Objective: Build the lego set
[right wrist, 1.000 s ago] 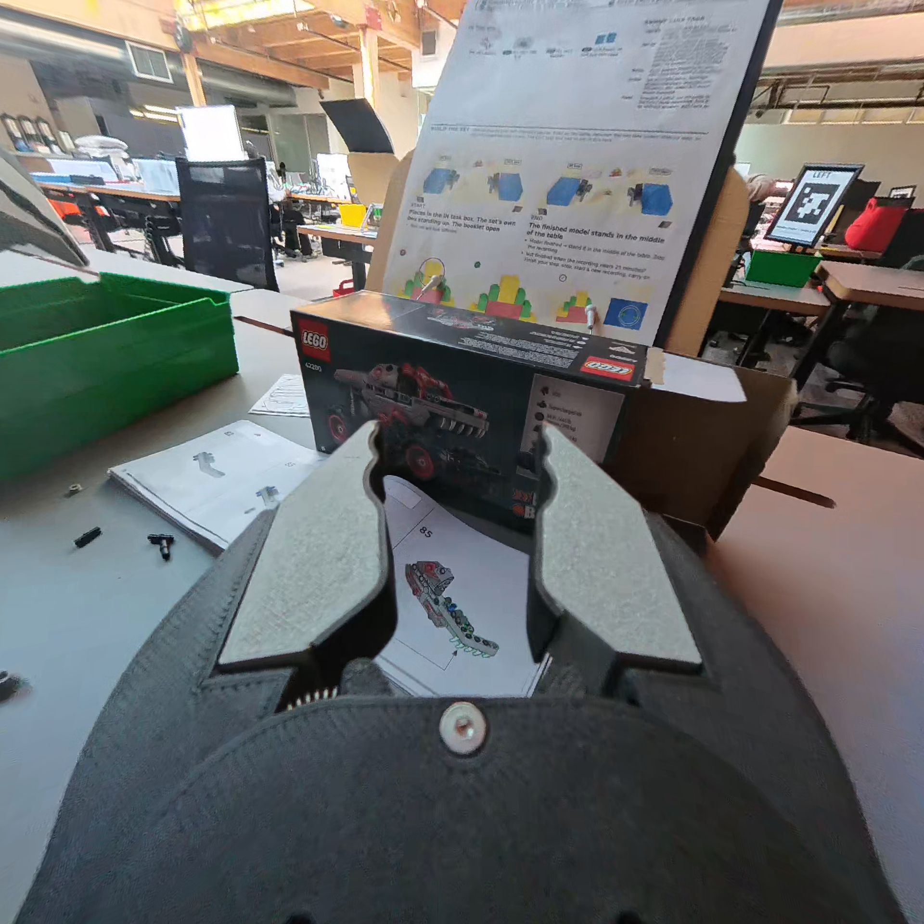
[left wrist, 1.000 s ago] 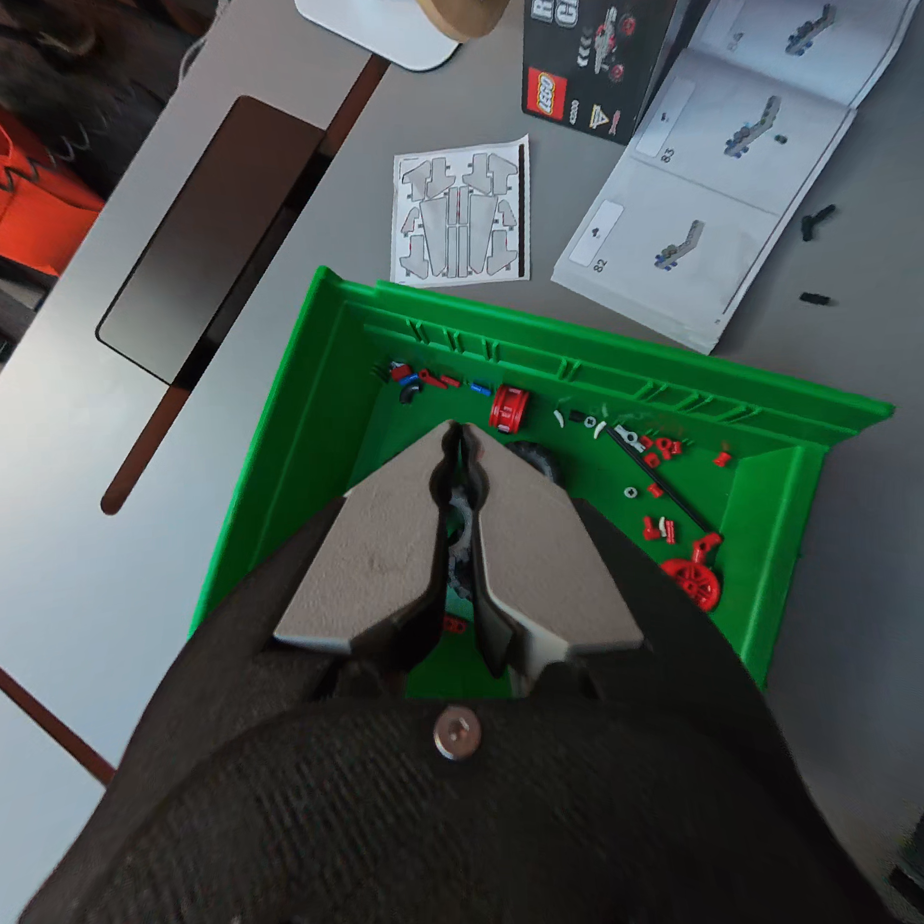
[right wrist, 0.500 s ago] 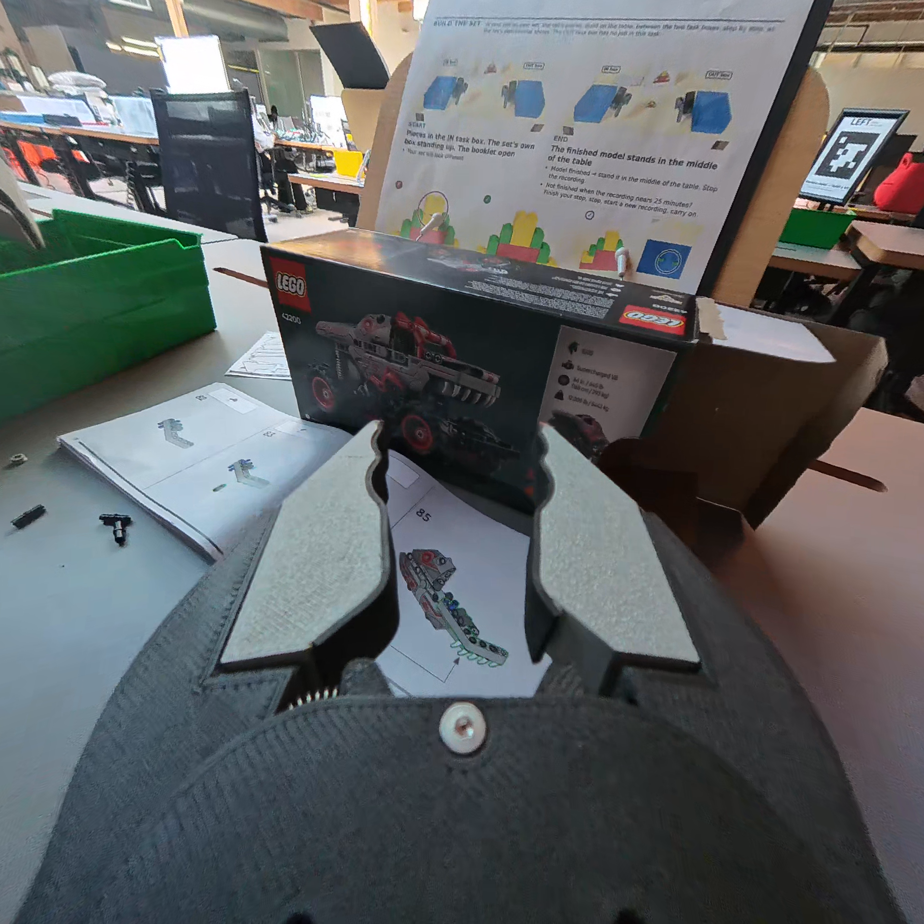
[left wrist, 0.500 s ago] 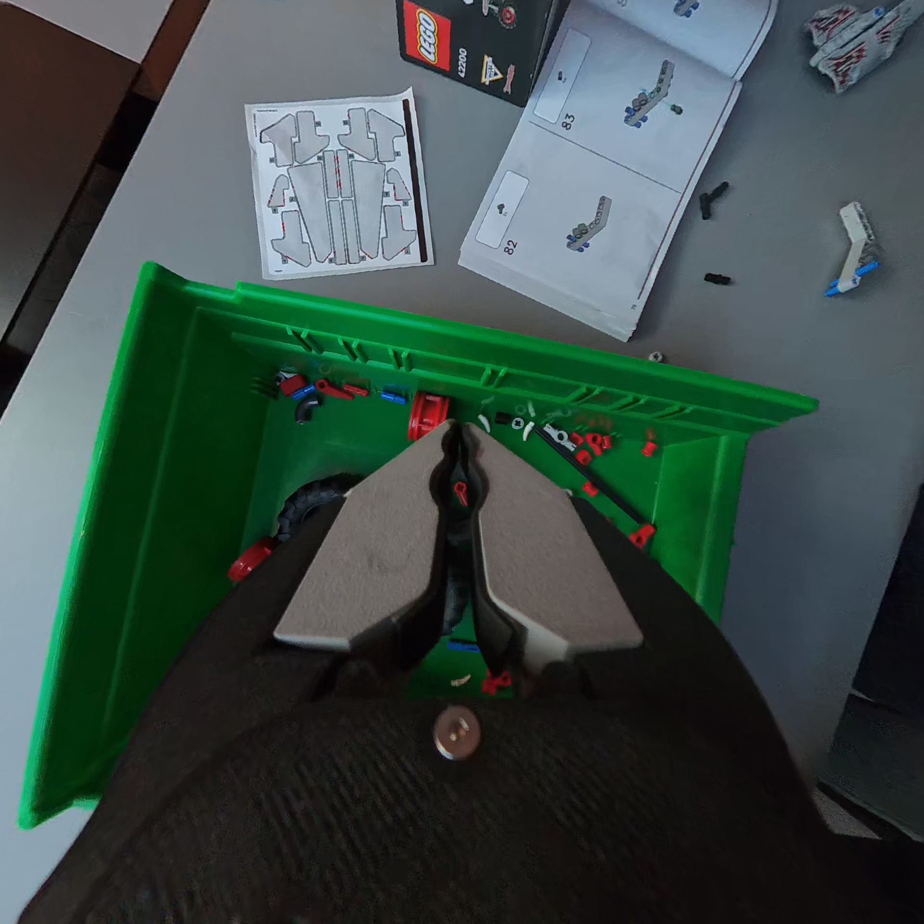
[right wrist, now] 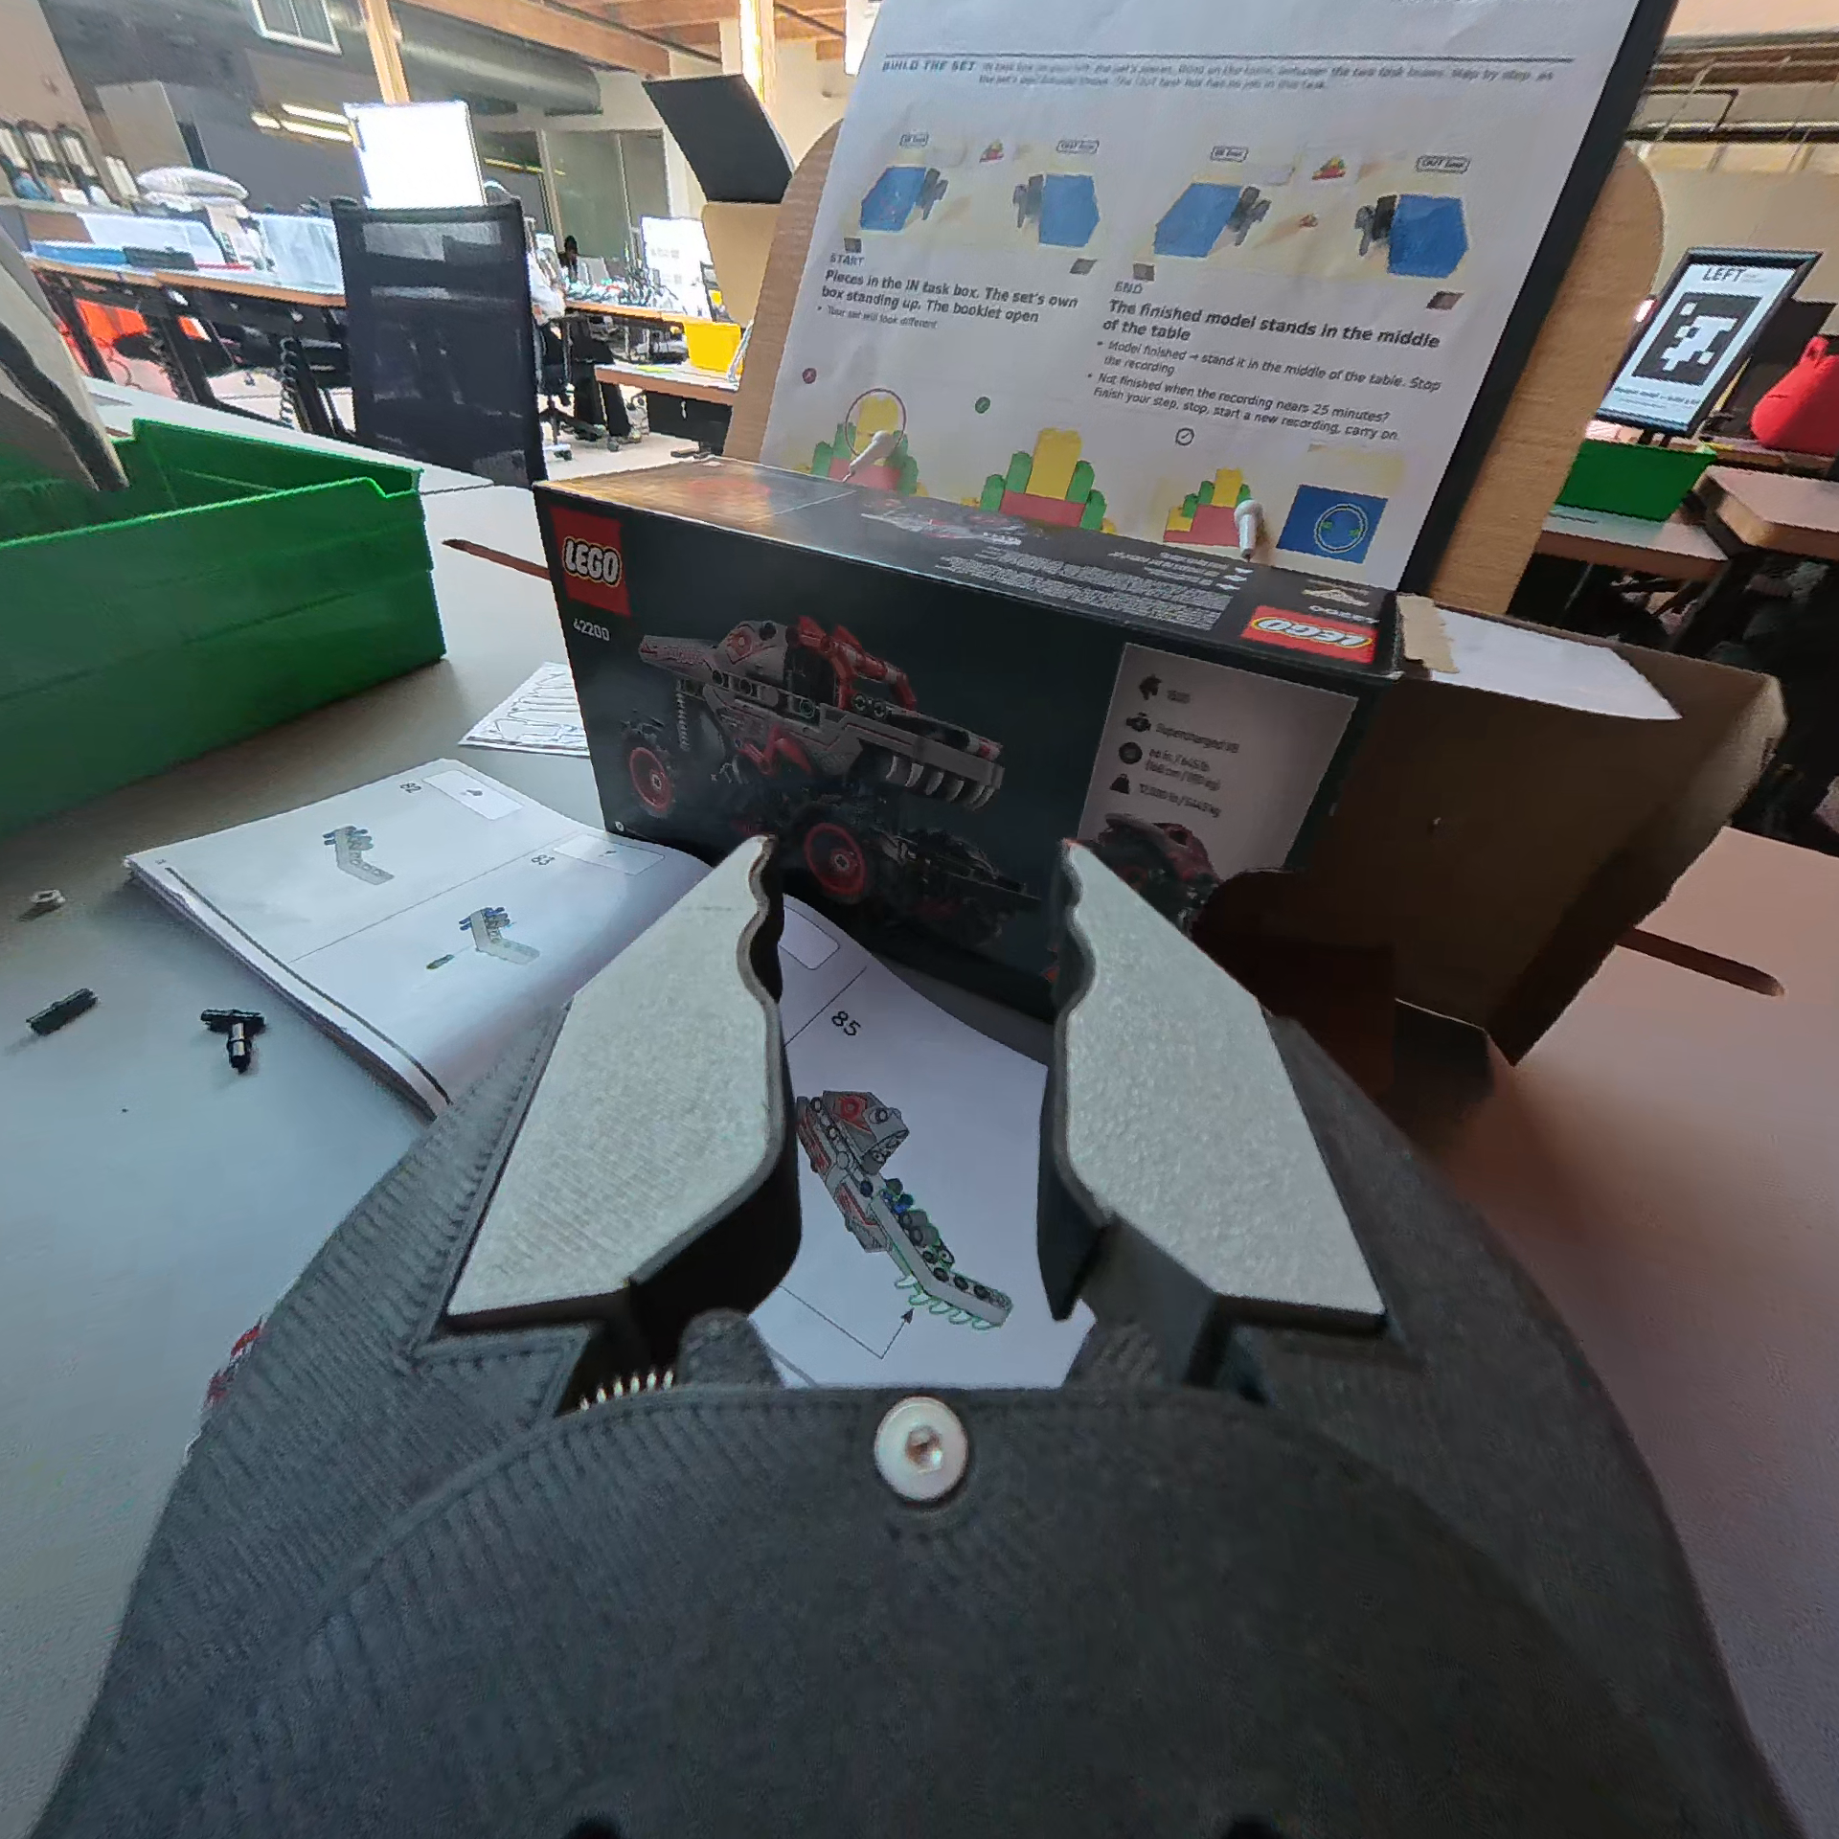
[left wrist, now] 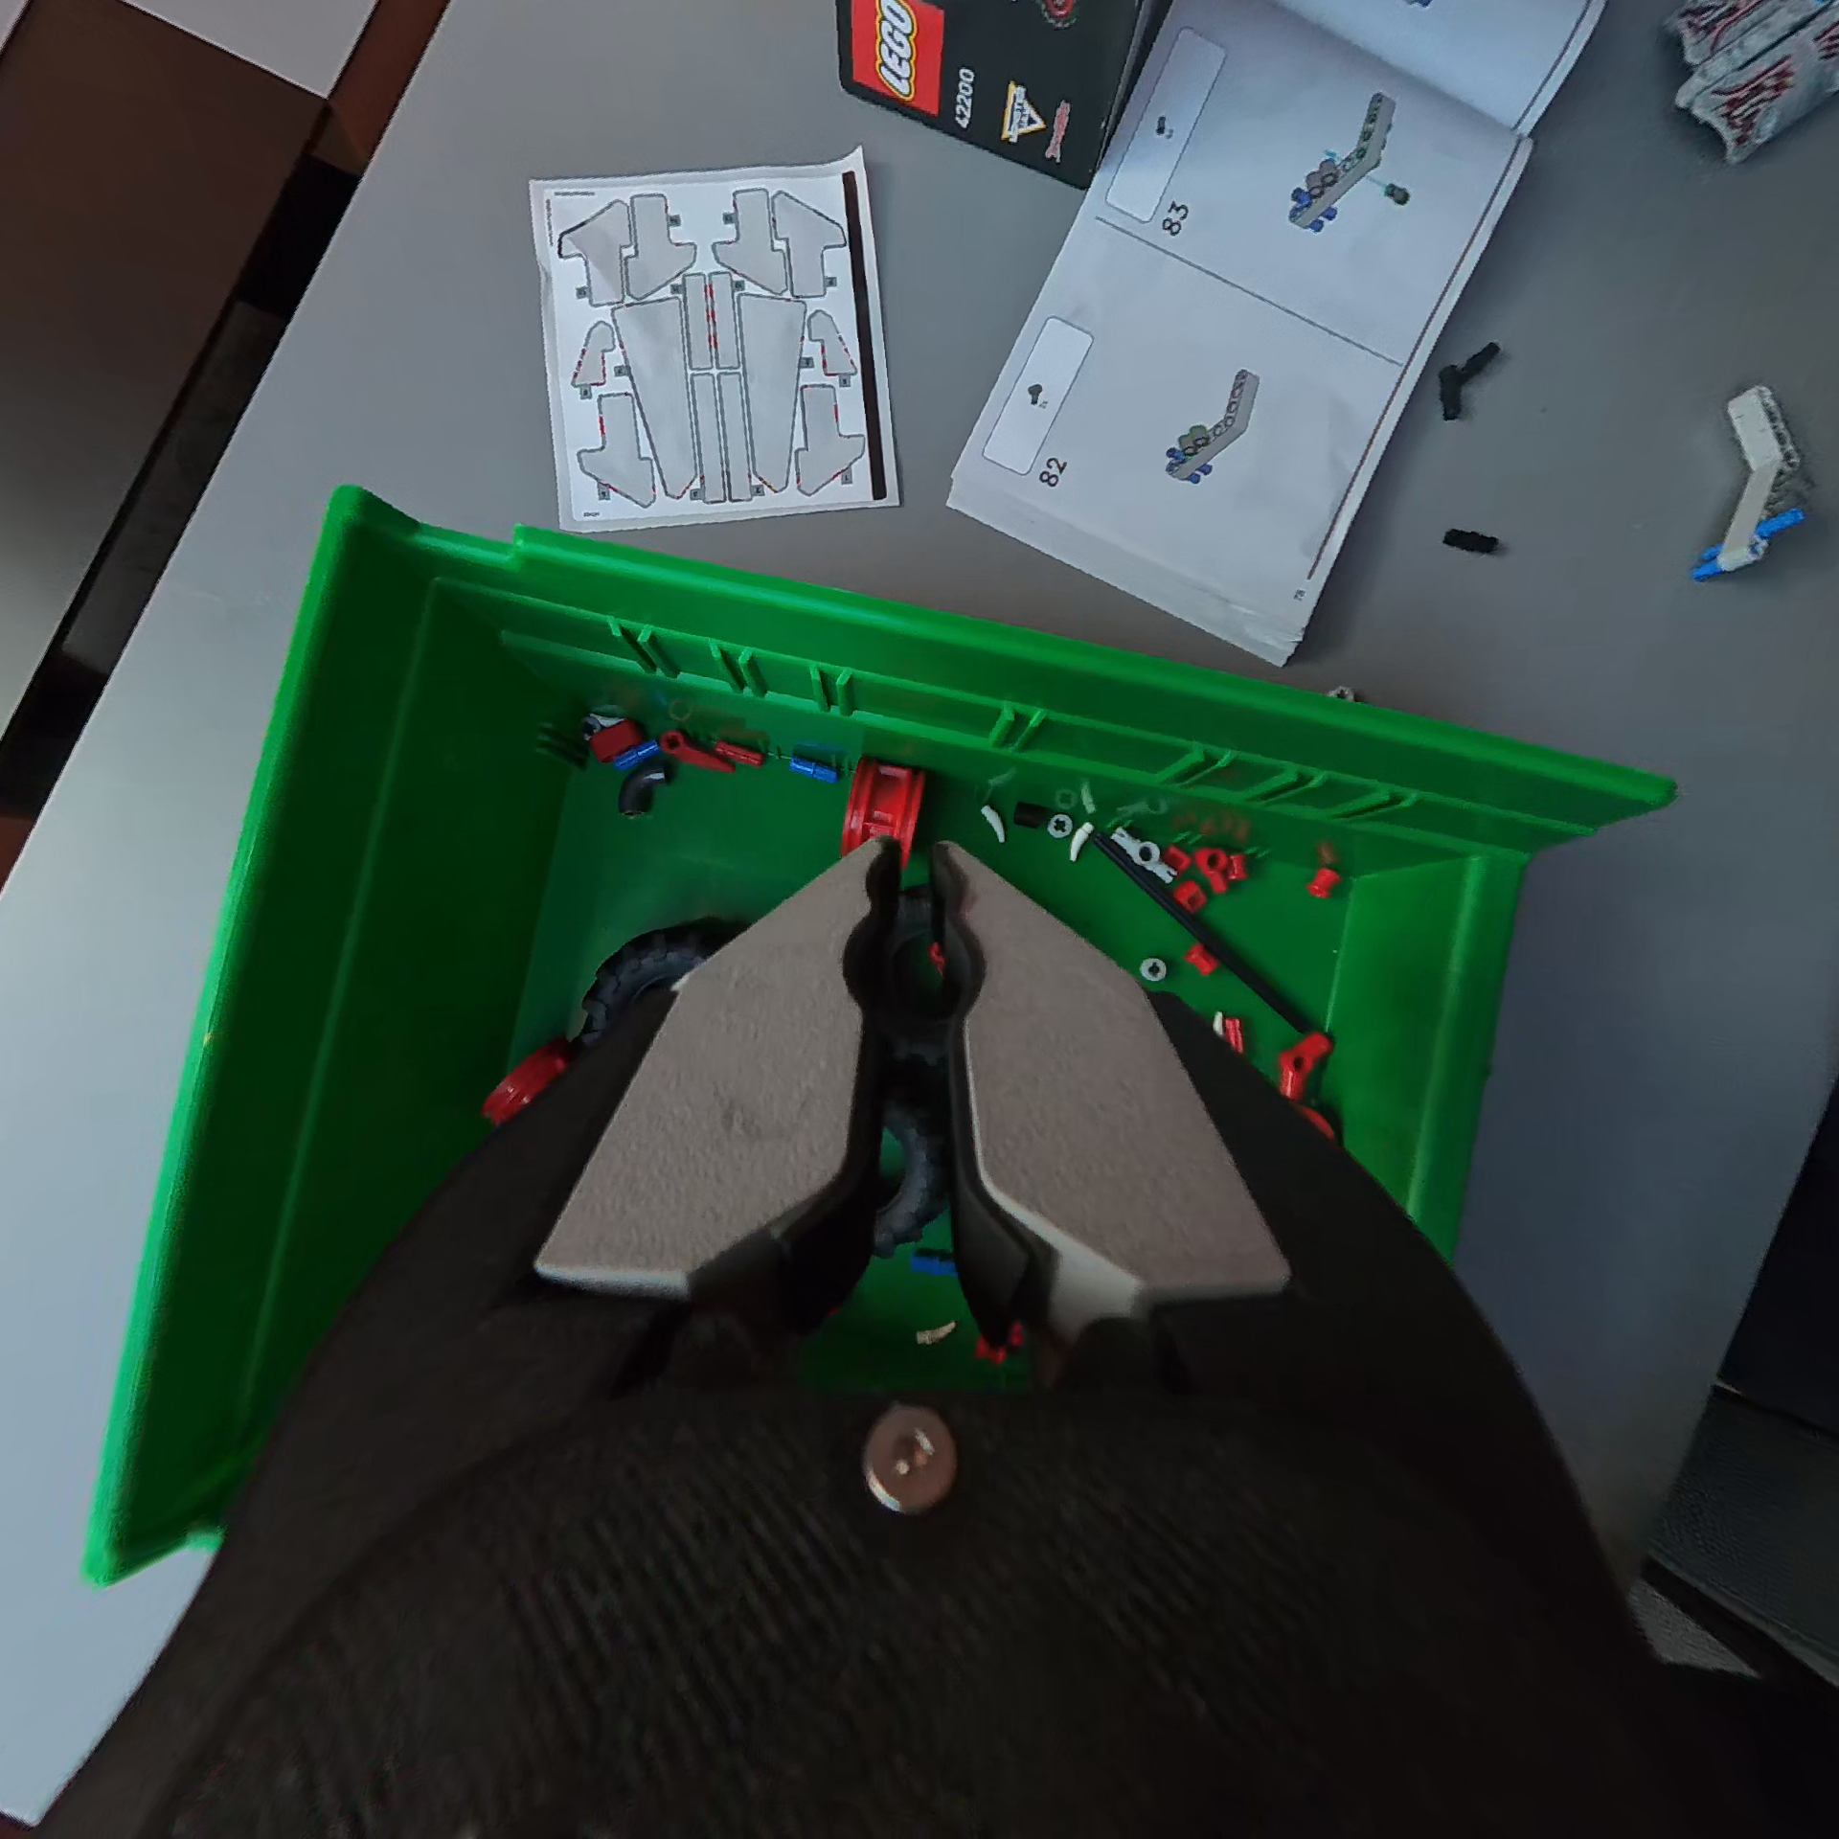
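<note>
My left gripper [left wrist: 911, 854] hangs over the green bin [left wrist: 995, 647], its jaws nearly shut with a narrow slit and nothing held. Below its tips stands a red wheel hub [left wrist: 881, 801]. A black tyre [left wrist: 647, 980] lies to the left, and another tyre [left wrist: 911, 1174] shows through the slit. Small red pieces [left wrist: 1209, 866] lie along the far wall. My right gripper [right wrist: 918, 866] is open and empty above the open booklet [right wrist: 398, 916], in front of the Lego box [right wrist: 896, 716].
A sticker sheet [left wrist: 712, 343], the booklet [left wrist: 1244, 398], two black pins [left wrist: 1468, 378] and a white sub-assembly [left wrist: 1761, 478] lie on the grey table beyond the bin. An instruction board [right wrist: 1194, 249] and a cardboard box [right wrist: 1542, 846] stand behind the Lego box. From my left tips it is roughly 7 centimeters to the red wheel hub [left wrist: 881, 801]; from my right, 40 centimeters.
My left gripper has shifted over the bin toward the red hub and its tips have parted slightly. My right gripper has edged closer to the Lego box, still open.
</note>
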